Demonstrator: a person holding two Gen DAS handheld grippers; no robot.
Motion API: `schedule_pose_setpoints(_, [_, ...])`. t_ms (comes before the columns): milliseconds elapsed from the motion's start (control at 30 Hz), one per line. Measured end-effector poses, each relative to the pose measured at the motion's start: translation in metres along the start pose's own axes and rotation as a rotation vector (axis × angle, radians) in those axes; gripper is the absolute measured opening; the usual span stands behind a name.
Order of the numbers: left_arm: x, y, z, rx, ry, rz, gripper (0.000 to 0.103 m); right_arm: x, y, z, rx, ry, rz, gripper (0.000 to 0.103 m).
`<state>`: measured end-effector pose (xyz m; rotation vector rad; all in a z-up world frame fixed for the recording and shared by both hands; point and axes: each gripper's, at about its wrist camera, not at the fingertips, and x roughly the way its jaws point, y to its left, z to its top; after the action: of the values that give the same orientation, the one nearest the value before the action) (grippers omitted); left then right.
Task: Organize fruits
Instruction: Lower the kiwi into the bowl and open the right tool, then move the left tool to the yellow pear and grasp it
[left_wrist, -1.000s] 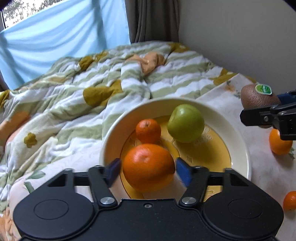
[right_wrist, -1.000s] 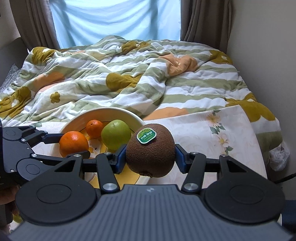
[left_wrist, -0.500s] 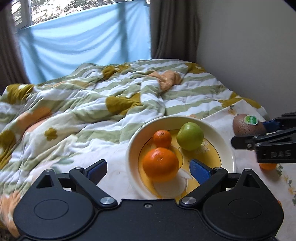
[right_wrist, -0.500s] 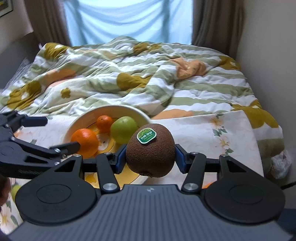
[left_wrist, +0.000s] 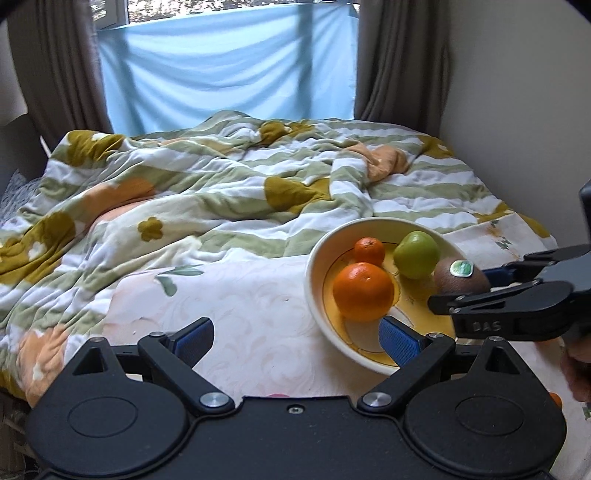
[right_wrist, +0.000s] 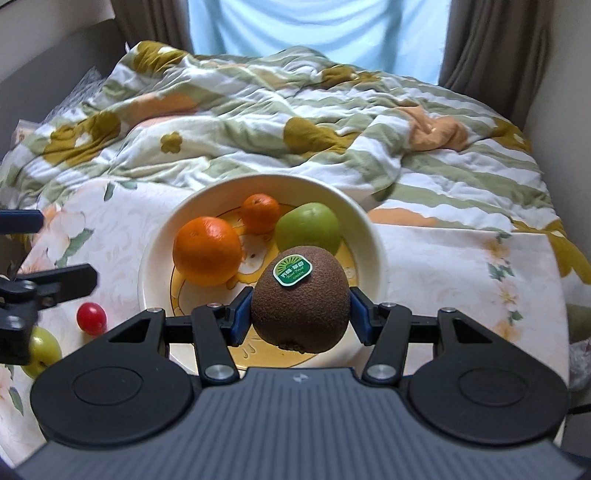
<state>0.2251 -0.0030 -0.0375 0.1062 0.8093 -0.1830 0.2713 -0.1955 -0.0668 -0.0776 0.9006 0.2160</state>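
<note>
A cream bowl (right_wrist: 373, 254) (left_wrist: 317, 254) with a yellow inside sits on the flowered sheet. It holds a large orange (right_wrist: 207, 251) (left_wrist: 363, 291), a small mandarin (right_wrist: 260, 213) (left_wrist: 369, 251) and a green apple (right_wrist: 308, 228) (left_wrist: 416, 254). My right gripper (right_wrist: 301, 314) is shut on a brown kiwi (right_wrist: 301, 299) (left_wrist: 460, 277) with a green sticker, hanging over the bowl's near part. My left gripper (left_wrist: 295, 338) stands open and empty above the sheet, left of the bowl and drawn back from it.
A red cherry tomato (right_wrist: 91, 317) and a second green apple (right_wrist: 42, 352) lie on the sheet left of the bowl. A small orange fruit (left_wrist: 556, 400) shows at the right edge. A rumpled striped quilt (left_wrist: 221, 177) fills the bed behind; a wall runs along the right.
My left gripper let go of the large orange in the bowl, opened wide and pulled back up and left. My right gripper carried the kiwi over the bowl.
</note>
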Motion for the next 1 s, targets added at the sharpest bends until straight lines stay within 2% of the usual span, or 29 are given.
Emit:
schedule_pose_setpoints(200, [-0.001, 0.003, -0.007, -0.027, 0.003, 0.012, 0.098, 0.02, 0.007, -0.006, -0.031, 0.025, 0.013, 0.069])
schedule_pose_setpoints(400, [-0.005, 0.005, -0.012, -0.045, 0.005, 0.017, 0.098, 0.023, 0.01, -0.01, -0.051, 0.023, 0.006, 0.07])
schedule_pose_setpoints(433, [-0.006, 0.005, -0.012, -0.047, 0.004, 0.018, 0.098, 0.022, 0.011, -0.01, -0.06, 0.014, -0.004, 0.074])
schedule_pose_setpoints(533, [-0.011, 0.005, -0.011, -0.055, -0.002, 0.015, 0.098, 0.013, 0.013, -0.01, -0.079, -0.017, -0.038, 0.103])
schedule_pose_setpoints(1000, [-0.051, -0.001, -0.01, -0.082, -0.06, 0.037, 0.098, -0.045, 0.003, -0.009, -0.083, -0.095, -0.023, 0.103])
